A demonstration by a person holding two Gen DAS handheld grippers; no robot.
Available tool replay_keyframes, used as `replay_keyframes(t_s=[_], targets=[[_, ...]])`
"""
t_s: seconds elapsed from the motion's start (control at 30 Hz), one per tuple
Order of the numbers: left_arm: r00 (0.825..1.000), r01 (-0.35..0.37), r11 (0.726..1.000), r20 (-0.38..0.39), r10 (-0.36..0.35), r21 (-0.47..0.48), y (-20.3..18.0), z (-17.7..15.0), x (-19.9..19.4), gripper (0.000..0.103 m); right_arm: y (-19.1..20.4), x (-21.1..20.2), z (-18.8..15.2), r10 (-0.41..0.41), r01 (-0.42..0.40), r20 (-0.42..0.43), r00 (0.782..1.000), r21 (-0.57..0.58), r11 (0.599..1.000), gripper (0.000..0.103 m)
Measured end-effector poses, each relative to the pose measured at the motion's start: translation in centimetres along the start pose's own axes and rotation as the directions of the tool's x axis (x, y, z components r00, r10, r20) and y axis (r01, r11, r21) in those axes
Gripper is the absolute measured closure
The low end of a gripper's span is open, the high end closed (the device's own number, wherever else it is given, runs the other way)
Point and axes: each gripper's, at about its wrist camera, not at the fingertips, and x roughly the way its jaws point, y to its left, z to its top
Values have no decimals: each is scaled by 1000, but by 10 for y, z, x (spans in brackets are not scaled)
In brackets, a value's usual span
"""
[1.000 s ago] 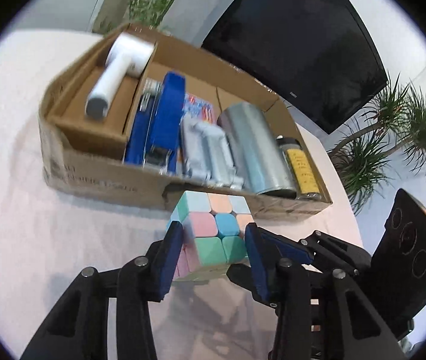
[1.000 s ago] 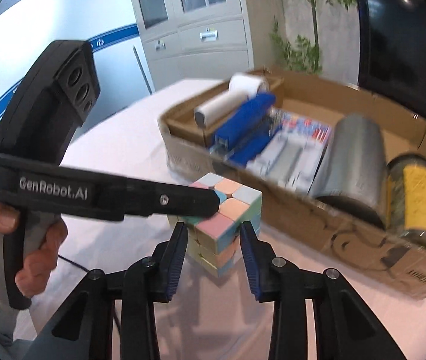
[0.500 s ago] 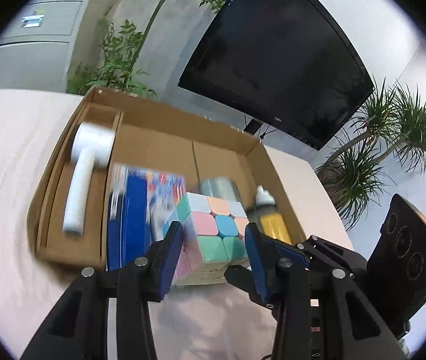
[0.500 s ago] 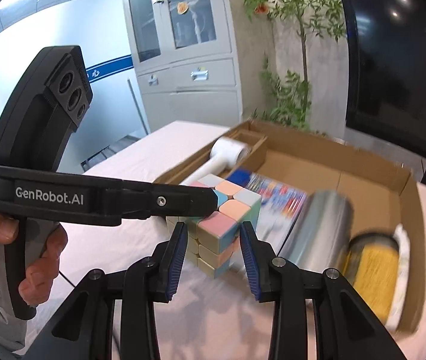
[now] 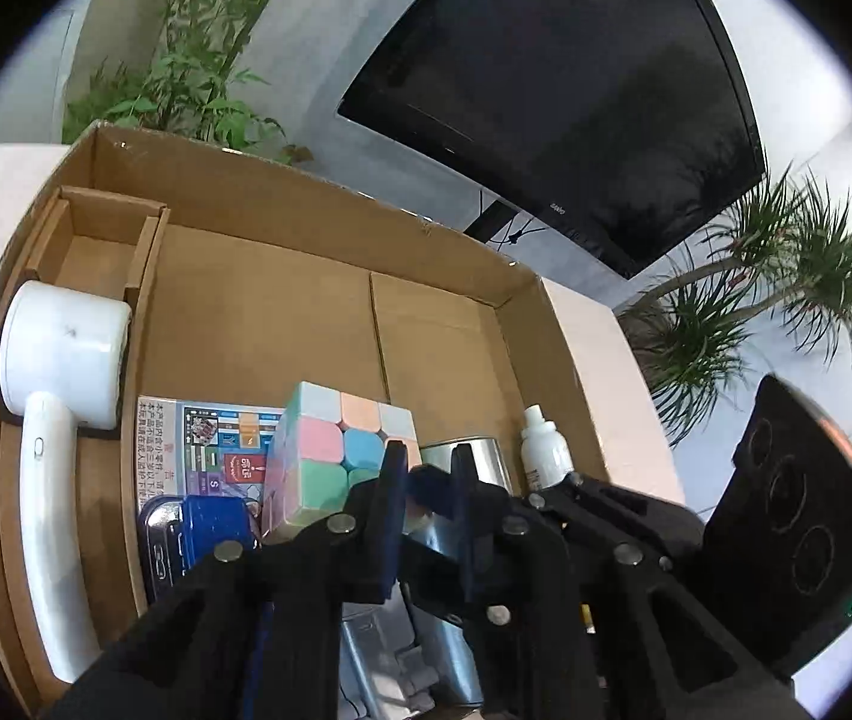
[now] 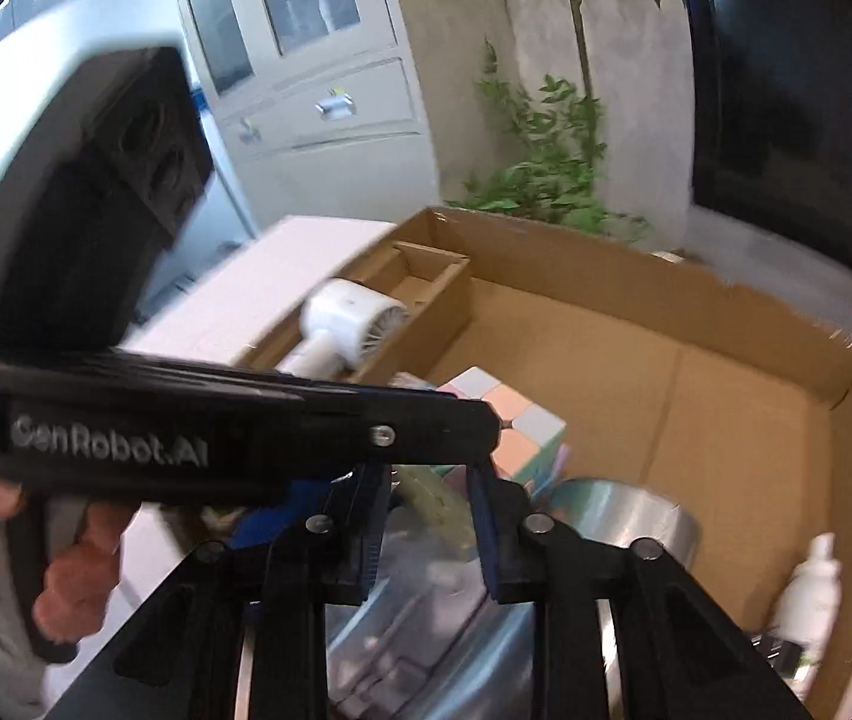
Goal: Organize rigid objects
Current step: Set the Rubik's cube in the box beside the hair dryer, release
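Left wrist view: left gripper [image 5: 427,480] fingers stand close, with a narrow gap and a blue piece showing in it. The pastel cube [image 5: 330,450] is not between them; it sits just beyond and to their left. It is inside the cardboard box [image 5: 282,312], near the middle of the front edge, over a blue stapler [image 5: 204,531] and a printed packet [image 5: 198,444]. Cannot tell whether it rests on them. A silver cylinder [image 5: 474,456] is just right of the cube, and a white bottle [image 5: 543,450] is by the right wall. A white handheld device [image 5: 60,348] lies in the left side compartment. The back half of the box floor is bare, with a dark screen [image 5: 576,90] beyond.

Right wrist view, blurred: right gripper [image 6: 429,516] fingers are apart, with the cube just past the tips and offset right. Cannot tell whether they grip it.
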Motion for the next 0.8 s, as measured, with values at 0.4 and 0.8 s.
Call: replay_keyframes(t_s=[0.4,0.8], targets=[[995,-98,995,31,98,0,11,-4,-12,90,-15,13,-6,-42,44,-60,997,30,999,77],[782,-557,808,452,430,194,-52,-96,-99,13,32,-79,-72,-246,245,135,960,30,969,1]])
